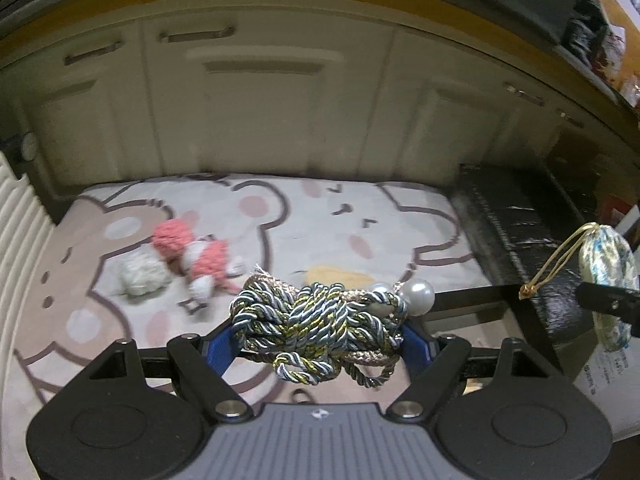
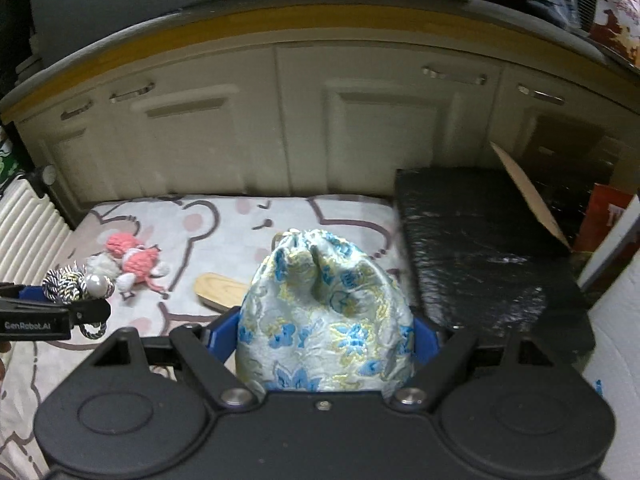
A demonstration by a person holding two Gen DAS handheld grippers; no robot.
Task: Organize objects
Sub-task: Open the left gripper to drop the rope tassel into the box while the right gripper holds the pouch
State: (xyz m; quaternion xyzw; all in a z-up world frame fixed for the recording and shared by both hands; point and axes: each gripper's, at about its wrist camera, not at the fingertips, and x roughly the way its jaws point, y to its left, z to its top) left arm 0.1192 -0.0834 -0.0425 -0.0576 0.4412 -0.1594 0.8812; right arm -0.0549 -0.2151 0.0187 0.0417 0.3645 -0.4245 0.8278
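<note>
Room: cream cabinet doors [image 2: 304,128] at back, wood-edged top above; cartoon bear mat [image 1: 340,216] on the floor in front.
Right side: black glossy block [image 2: 480,248] just beside mat; open cardboard flap behind it.
On mat: pink & white knitted toy [image 1: 192,256], wooden paddle-like piece [image 2: 216,288], partly hidden.
Left tongs [image 1: 320,340]: clamped on braided cord bundle [image 1: 316,324] w/ pearl beads [image 1: 417,295], held above mat.
Right tongs [image 2: 326,340]: clamped on blue-gold brocade drawstring pouch [image 2: 324,316], mouth cinched, held above mat nr black block.
</note>
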